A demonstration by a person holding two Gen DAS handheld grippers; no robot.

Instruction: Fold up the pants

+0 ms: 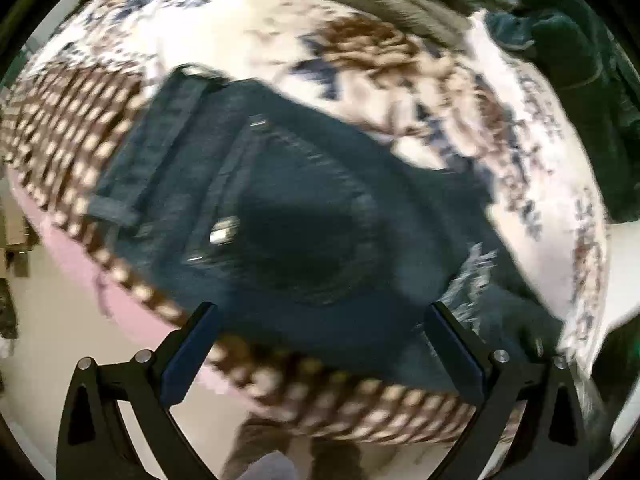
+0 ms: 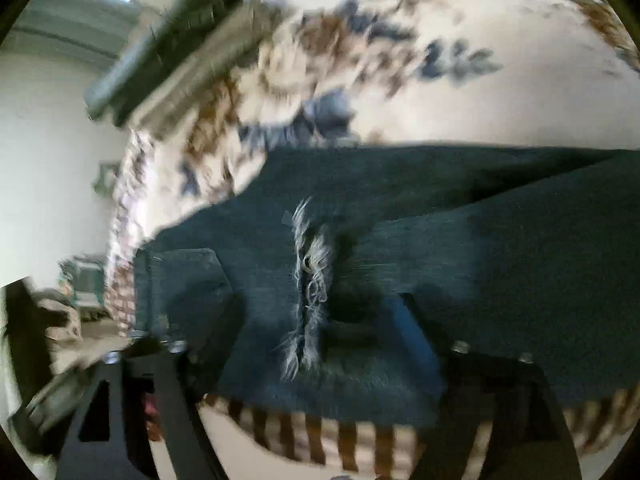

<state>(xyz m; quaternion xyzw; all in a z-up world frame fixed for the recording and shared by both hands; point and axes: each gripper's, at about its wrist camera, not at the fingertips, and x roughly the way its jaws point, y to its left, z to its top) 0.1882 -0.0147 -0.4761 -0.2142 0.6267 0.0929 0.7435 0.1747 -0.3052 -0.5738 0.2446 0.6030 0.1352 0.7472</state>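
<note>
My left gripper (image 1: pixel 320 344) hangs over the near edge of the bed, pointing steeply down, with its jaws spread wide and nothing between them. Its blue-padded fingers (image 1: pixel 188 356) frame the dark blue jeans (image 1: pixel 256 184), which lie on the floral blanket (image 1: pixel 248 28) close to the checked brown border (image 1: pixel 68 132) at the bed's edge. From this side I see the waistband end to the left, with a belt loop and a bright metal button (image 1: pixel 224 234), and a frayed rip (image 1: pixel 474 276) toward the right. A heap of dark green cloth (image 1: pixel 576 60) sits at the far right of the bed, well apart from the jeans.

In the right wrist view the jeans (image 2: pixel 480 264) stretch across the blanket (image 2: pixel 460 92) from the left to the right edge of the picture, a back pocket (image 2: pixel 188 276) at the left and the frayed rip (image 2: pixel 310 276) near the middle. My right gripper (image 2: pixel 296 364) stands low over the denim, its jaws open wide. The view is blurred, but no cloth appears pinched between the fingers (image 2: pixel 416 340). The striped border (image 2: pixel 320 436) shows just below the jeans.
</note>
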